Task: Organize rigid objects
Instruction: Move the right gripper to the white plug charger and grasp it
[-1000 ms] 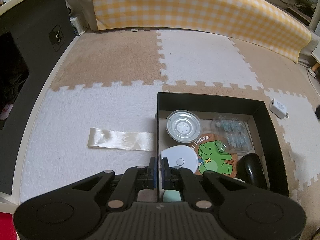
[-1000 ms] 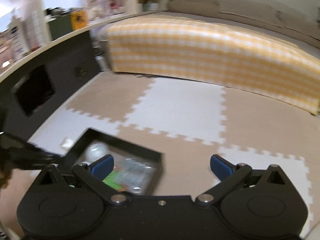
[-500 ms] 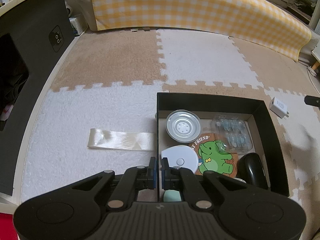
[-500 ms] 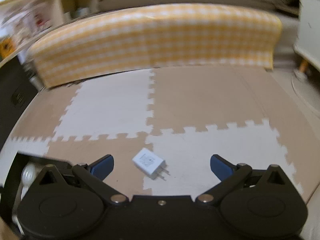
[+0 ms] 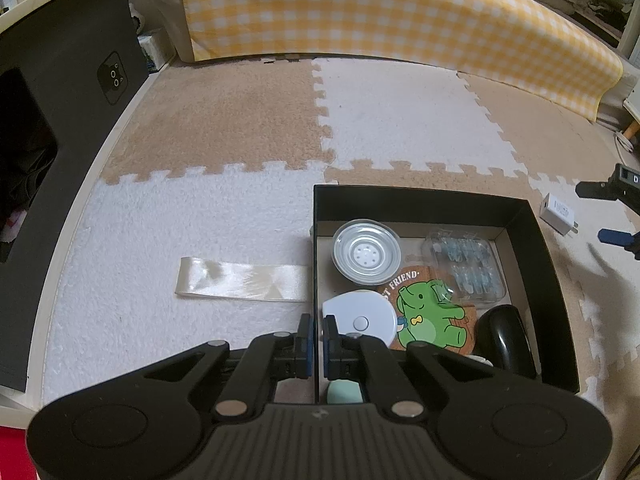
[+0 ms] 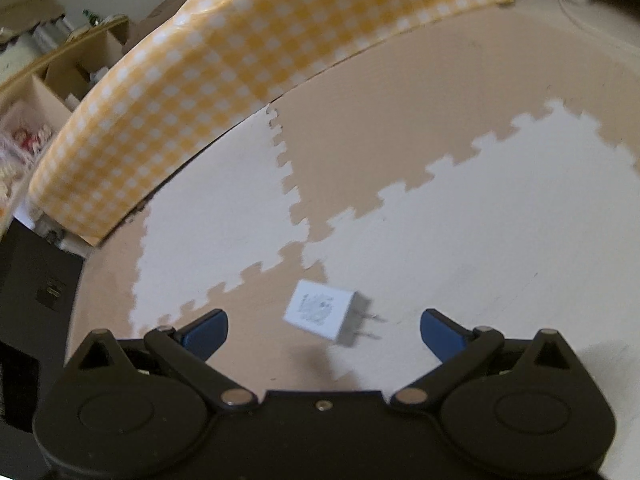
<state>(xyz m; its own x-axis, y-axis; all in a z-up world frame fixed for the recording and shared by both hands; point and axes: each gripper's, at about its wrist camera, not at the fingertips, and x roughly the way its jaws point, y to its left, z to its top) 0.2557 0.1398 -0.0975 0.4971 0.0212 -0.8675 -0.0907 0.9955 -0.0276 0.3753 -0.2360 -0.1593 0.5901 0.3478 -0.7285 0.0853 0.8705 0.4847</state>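
Since a second ago the right wrist view has swung off the black box and rolled, so that the floor mats now tilt across it and the white charger (image 6: 326, 315) lies on the floor just ahead of the right gripper (image 6: 322, 326), between its blue fingers (image 6: 204, 330), which stand wide apart and touch nothing; half a second ago the charger sat nearer the left finger and upright in the frame. The left wrist view has hardly changed: the left gripper (image 5: 315, 340) stays put with its fingers closed on the near-left wall of the black box (image 5: 420, 200), one pad outside and one inside. New in that view is the right gripper (image 5: 618, 210), which has come in at the right edge beside the charger (image 5: 557, 214), outside the box's far right corner. Only the left view shows the box's contents: a round metal dish (image 5: 366, 251), a clear blister pack (image 5: 464, 266), a green elephant coaster (image 5: 430, 312), a white round device (image 5: 360, 320), a black mouse (image 5: 502, 338), and a cream ribbon (image 5: 242, 284) on the mat to the box's left. Only the right view shows the charger's prongs (image 6: 370, 326), pointing right, though blurred
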